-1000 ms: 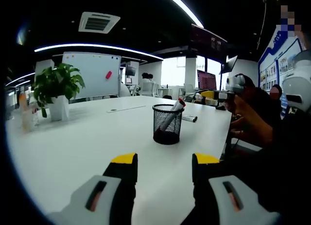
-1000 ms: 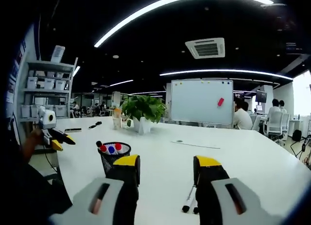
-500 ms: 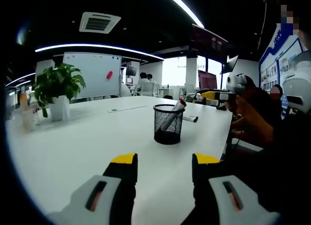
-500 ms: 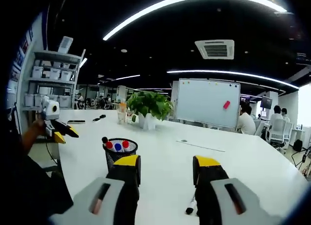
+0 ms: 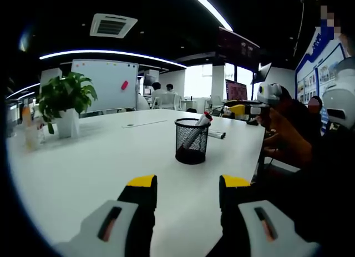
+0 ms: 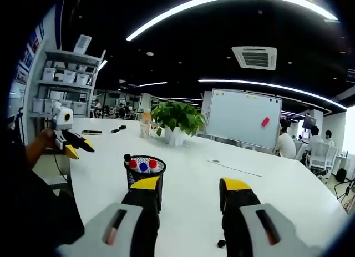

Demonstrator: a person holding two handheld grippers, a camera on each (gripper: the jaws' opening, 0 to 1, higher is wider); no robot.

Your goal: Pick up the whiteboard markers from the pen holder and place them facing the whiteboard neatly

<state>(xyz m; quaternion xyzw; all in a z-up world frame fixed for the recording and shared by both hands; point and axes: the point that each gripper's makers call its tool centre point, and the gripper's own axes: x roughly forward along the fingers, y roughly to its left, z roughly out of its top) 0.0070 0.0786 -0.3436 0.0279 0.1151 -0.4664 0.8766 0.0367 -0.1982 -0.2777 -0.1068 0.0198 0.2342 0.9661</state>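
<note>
Markers [image 6: 143, 166] (round caps) stand in cylindrical black mesh pen holder [image 5: 190, 142]

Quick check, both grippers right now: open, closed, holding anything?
Left gripper: open, nothing between its jaws, short of the pen holder.
Right gripper: open, holding nothing.

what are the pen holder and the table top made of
Pen holder: looks like black wire mesh, likely metal; markers show through its open weave. Table: smooth white top with a soft sheen, probably laminate, though the look leaves that open.
</note>
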